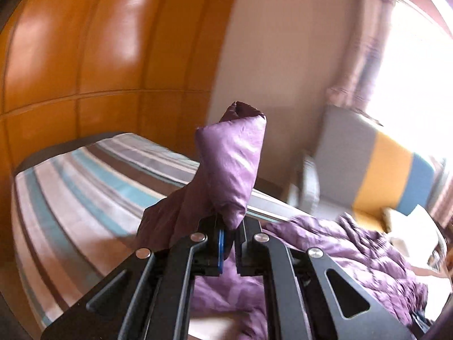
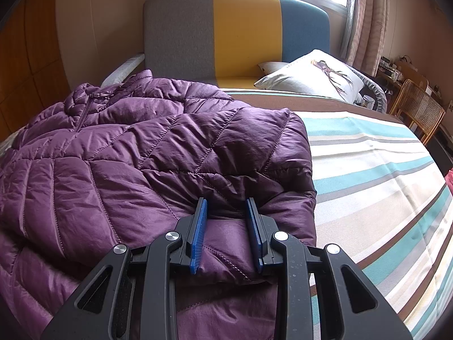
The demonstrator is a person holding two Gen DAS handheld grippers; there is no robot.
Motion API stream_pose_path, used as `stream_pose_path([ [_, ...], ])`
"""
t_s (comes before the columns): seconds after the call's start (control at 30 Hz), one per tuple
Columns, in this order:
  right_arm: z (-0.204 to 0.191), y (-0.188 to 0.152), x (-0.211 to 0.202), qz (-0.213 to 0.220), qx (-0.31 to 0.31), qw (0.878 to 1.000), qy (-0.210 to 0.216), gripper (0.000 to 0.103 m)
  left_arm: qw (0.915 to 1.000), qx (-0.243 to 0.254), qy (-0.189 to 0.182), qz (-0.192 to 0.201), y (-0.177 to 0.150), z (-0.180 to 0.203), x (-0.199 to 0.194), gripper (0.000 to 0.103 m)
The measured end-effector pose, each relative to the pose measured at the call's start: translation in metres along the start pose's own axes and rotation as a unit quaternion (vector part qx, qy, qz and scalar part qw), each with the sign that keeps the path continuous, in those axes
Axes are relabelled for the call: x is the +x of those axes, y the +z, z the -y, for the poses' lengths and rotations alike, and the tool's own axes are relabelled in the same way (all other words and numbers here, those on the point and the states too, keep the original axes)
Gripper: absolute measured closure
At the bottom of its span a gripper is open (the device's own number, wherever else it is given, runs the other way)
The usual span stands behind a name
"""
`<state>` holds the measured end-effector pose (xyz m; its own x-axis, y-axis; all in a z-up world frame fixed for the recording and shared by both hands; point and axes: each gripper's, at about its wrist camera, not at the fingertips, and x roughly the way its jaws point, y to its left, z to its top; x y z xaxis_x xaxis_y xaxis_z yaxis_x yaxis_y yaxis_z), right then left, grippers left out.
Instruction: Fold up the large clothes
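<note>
A purple quilted puffer jacket (image 2: 136, 147) lies spread on the striped bed (image 2: 368, 158), collar toward the headboard. My left gripper (image 1: 228, 226) is shut on a bunched fold of the jacket (image 1: 235, 164), held up above the bed; the fold sticks up past the fingertips. The rest of the jacket (image 1: 354, 252) lies on the bed to the lower right in that blurred view. My right gripper (image 2: 226, 206) has its blue-padded jaws around a puffy fold at the jacket's near edge, with fabric between them.
A grey, yellow and blue headboard (image 2: 235, 31) stands at the bed's far end, with a deer-print pillow (image 2: 314, 76) before it. A wicker chair (image 2: 416, 110) stands at the right. An orange wooden wardrobe (image 1: 99, 51) is behind the bed's left side. A curtained window (image 1: 410, 65) is bright.
</note>
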<state>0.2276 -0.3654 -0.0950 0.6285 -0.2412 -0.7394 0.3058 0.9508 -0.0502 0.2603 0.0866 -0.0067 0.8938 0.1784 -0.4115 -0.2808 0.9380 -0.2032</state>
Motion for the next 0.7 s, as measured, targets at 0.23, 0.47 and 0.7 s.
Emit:
stream_pose_path([
  [0.23,0.001,0.001,0.002,0.001,0.004,1.0,0.004,0.075,0.9974,0.04,-0.054,-0.026,-0.034,0.072,-0.012,0.098],
  [0.47,0.002,0.001,0.001,0.001,0.004,1.0,0.004,0.075,0.9893,0.093,-0.1,-0.051,-0.068,0.143,-0.028,0.098],
  [0.7,0.004,0.002,0.002,0.002,0.011,1.0,0.013,0.075,0.9752,0.143,-0.152,-0.073,-0.096,0.206,-0.04,0.098],
])
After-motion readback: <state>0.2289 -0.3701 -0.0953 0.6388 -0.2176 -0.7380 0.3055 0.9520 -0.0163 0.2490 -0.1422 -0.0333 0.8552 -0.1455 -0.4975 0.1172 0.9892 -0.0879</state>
